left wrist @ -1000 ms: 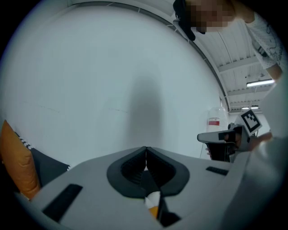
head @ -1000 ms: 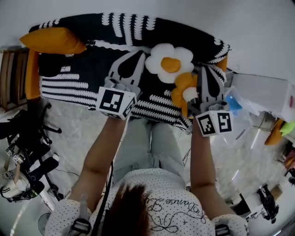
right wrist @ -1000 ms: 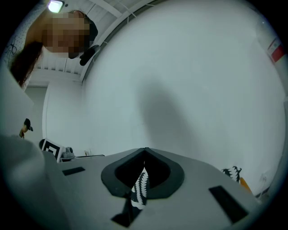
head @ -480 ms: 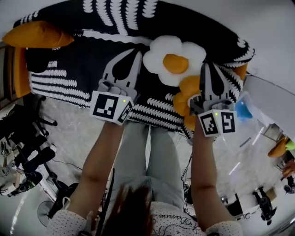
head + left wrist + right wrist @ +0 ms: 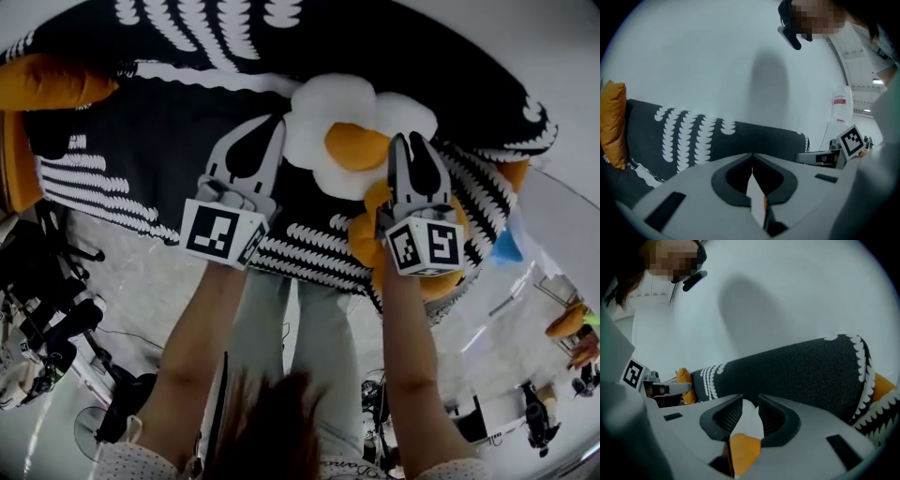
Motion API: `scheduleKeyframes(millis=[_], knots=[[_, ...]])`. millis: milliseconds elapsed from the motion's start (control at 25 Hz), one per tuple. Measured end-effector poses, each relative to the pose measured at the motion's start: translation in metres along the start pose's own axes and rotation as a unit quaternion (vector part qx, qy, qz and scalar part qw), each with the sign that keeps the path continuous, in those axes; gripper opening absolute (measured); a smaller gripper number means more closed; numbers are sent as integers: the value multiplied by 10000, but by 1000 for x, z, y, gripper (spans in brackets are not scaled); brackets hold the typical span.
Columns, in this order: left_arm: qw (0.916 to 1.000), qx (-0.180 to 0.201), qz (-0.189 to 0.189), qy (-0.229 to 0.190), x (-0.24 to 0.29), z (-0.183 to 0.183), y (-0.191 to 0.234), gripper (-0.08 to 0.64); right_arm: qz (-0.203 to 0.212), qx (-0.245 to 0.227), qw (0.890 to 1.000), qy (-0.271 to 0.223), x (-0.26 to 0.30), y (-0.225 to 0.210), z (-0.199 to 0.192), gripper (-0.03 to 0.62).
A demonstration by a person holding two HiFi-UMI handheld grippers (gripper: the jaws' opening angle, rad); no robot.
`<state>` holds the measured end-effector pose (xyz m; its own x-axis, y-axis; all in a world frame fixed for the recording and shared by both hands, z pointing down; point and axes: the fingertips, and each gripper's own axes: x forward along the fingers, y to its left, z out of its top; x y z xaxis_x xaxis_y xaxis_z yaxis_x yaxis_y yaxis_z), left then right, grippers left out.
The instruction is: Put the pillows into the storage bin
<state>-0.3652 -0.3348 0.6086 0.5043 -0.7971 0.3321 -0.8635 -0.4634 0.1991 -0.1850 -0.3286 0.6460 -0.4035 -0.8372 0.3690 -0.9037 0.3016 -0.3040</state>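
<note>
A flower pillow with white petals and an orange centre lies against the black-and-white sofa. At its left edge my left gripper is shut on a thin fold of white and orange fabric. My right gripper is at the pillow's right side, above an orange plush part. Its jaws have just been opening and stand a little apart. A loose fold of white and orange fabric still sits between them.
An orange cushion rests on the sofa's left arm. Dark stands and gear crowd the floor at the left. A pale box-like surface and a blue item sit at the right. A white wall rises behind the sofa.
Both grippers have dropped toward the sofa together with the flower pillow, and the sofa fills more of the head view. The left gripper stays closed.
</note>
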Motion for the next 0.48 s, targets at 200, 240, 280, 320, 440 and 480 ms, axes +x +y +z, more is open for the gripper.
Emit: scheduleKeyframes(millis=[200,240,280,320,440,480], knots=[[9997,-84,39,222,22,-43,-5,5,-562,-145,9975,408,17,-44,-39,188],[9996,-72,72,272,26,-50,-5,5,-695,-116,9965,452,19,-54,-42,203],[9994,-79,105,313,30,-56,-5,5,-782,-50,9957,486,21,-62,-45,221],[9993,-102,129,344,34,-60,-6,5,-814,39,9953,522,22,-68,-47,247],[9989,-154,156,416,41,-69,-10,5,-739,273,9946,673,26,-77,-57,315],[9988,-151,148,434,42,-71,-11,6,-717,272,9944,720,28,-79,-61,334]])
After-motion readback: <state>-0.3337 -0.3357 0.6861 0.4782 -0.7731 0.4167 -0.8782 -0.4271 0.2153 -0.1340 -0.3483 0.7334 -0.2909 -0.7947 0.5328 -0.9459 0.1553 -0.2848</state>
